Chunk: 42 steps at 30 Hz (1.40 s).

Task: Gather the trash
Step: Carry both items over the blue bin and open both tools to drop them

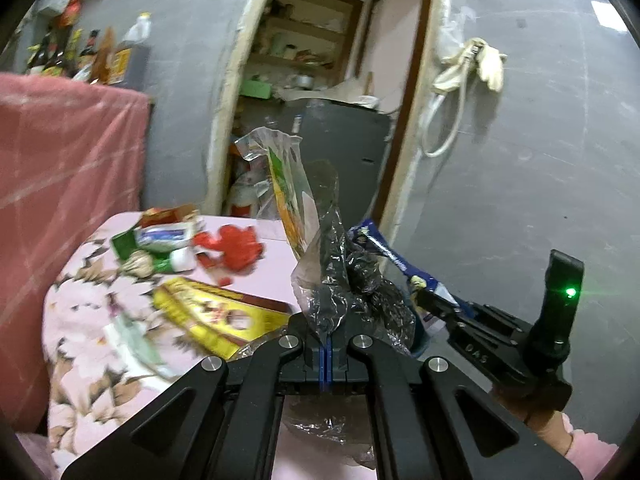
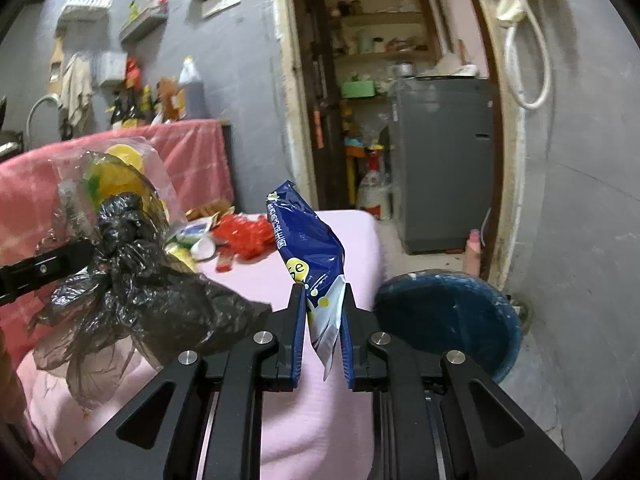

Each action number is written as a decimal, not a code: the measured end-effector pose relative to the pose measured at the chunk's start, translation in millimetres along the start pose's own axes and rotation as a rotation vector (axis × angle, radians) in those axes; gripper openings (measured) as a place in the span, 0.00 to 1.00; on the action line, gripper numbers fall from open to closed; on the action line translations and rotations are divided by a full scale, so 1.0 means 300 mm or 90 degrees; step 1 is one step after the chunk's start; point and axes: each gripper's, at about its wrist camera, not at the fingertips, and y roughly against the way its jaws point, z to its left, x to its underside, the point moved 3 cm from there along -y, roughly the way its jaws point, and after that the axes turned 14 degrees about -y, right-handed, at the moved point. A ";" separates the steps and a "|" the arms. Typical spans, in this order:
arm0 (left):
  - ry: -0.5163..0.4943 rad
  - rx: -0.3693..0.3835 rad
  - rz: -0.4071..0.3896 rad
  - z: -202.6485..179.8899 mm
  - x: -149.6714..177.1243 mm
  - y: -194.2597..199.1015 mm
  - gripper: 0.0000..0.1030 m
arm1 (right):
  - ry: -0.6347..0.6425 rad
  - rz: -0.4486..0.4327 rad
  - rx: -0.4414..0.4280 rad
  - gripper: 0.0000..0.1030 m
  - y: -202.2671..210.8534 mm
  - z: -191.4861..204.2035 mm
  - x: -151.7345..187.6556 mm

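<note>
At about nine o'clock in the left wrist view, a desk [image 1: 76, 312] under a pink flowered cloth is seen, and loose trash is spread on it: a yellow flattened carton [image 1: 216, 316], a red crumpled wrapper [image 1: 232, 248] and a white tube [image 1: 168, 236] lie near one another. At the centre, toward six o'clock, the left gripper [image 1: 327, 334] is pressed fully closed on a bunch of plastic bags [image 1: 336, 280], clear and black film gathered together and raised upright above the cloth. At about four o'clock the right gripper [image 1: 430, 300] is seen, and a blue snack packet [image 1: 384, 252] is held in it. In the right wrist view the same bunch of bags [image 2: 132, 280] hangs at nine o'clock, the right gripper [image 2: 322, 320] is nearly closed at the centre with the blue packet [image 2: 310, 248] pinched between its blue pads, and a dark blue bucket [image 2: 452, 320] is seen standing on the floor at about four o'clock, just beside the desk [image 2: 320, 420].
</note>
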 end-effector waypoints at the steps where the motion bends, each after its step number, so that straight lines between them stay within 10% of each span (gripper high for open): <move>1: -0.003 0.006 0.000 -0.016 -0.005 -0.010 0.00 | -0.006 -0.004 0.004 0.13 0.005 -0.015 -0.005; 16: 0.004 0.027 -0.019 -0.134 -0.112 -0.358 0.00 | -0.087 -0.052 0.101 0.13 -0.025 -0.287 -0.105; 30: 0.050 0.025 0.125 -0.216 -0.021 -0.809 0.00 | -0.139 -0.008 0.162 0.13 -0.178 -0.543 -0.026; 42: 0.027 0.027 0.194 -0.221 0.060 -0.914 0.00 | -0.170 0.078 0.184 0.18 -0.282 -0.607 0.037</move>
